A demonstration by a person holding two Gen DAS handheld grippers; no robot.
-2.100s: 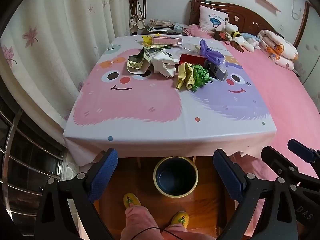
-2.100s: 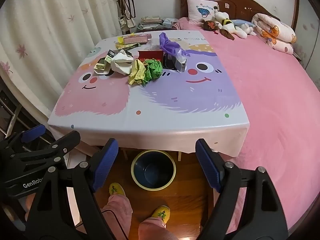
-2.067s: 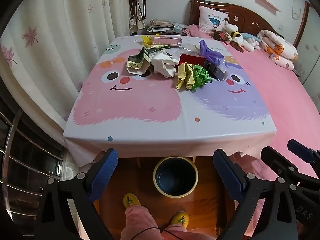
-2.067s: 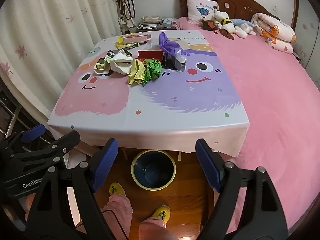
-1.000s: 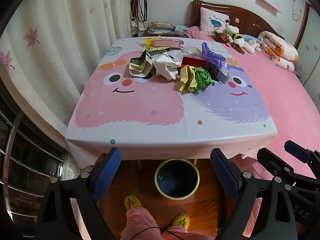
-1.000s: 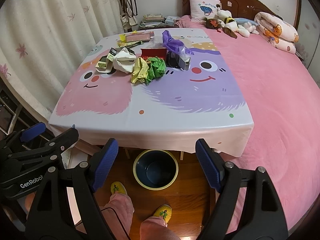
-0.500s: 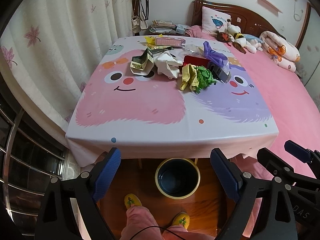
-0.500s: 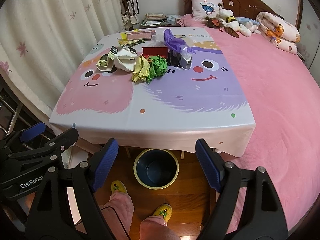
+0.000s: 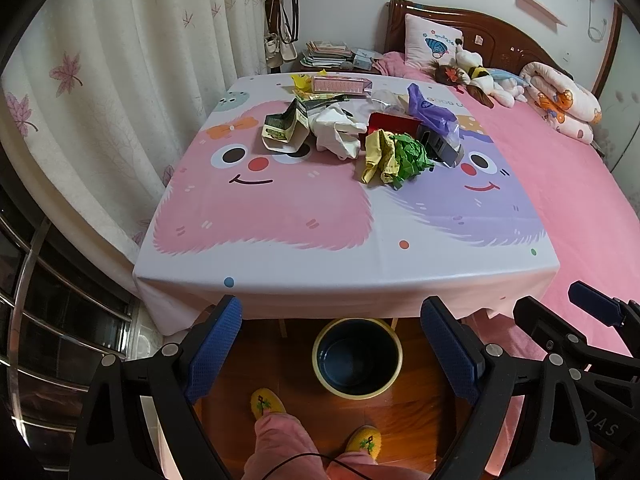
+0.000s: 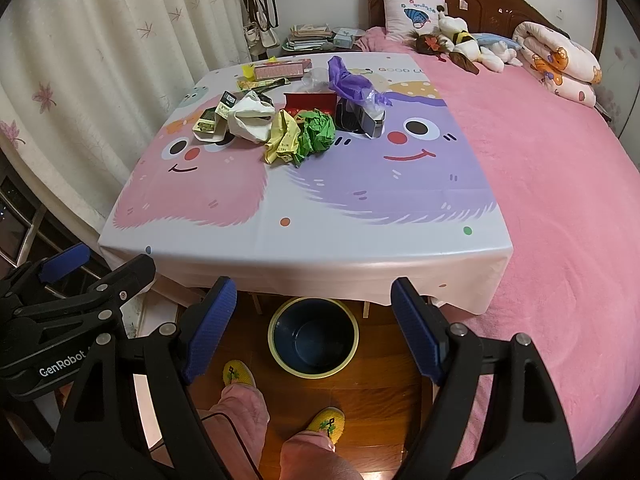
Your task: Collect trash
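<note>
Hidden or unclear: the far rim of the trash bin (image 9: 357, 360) is cut off by the overhanging tablecloth (image 9: 260, 208) in both views. The clear plastic (image 10: 316, 78) behind the red box (image 10: 311, 102) is hard to make out; possibly a bag or wrapper. The person shows only as pink trouser legs (image 10: 240, 412) and yellow slippers (image 10: 325, 424).

Surroundings: a table under a cartoon-monster tablecloth, pink on the left, purple on the right. A bed with a pink cover (image 10: 560, 184) lies just beside its right edge, with stuffed toys (image 10: 460, 46) and a pillow (image 10: 412, 10) at the far headboard. Cream curtains (image 9: 100, 80) hang on the left. A nightstand with stacked papers (image 9: 326, 54) stands beyond the table's far edge.

Trash, all clustered on the far half of the table: crumpled green paper (image 9: 410, 156) touching crumpled yellow paper (image 9: 378, 156) on its left; a white crumpled bag (image 9: 338, 134); a folded green-printed carton (image 9: 286, 128) furthest left; a purple plastic bag (image 9: 430, 110) draped over a dark box (image 9: 442, 146); a pink carton (image 9: 340, 85) at the far edge.

Bin: dark blue inside, pale yellow rim, on the wooden floor at the near table edge, apparently empty.

Left gripper (image 9: 330, 340): fingers spread wide, holding nothing, above the floor near the bin. Right gripper (image 10: 308, 316): likewise spread and unladen, framing the bin.
</note>
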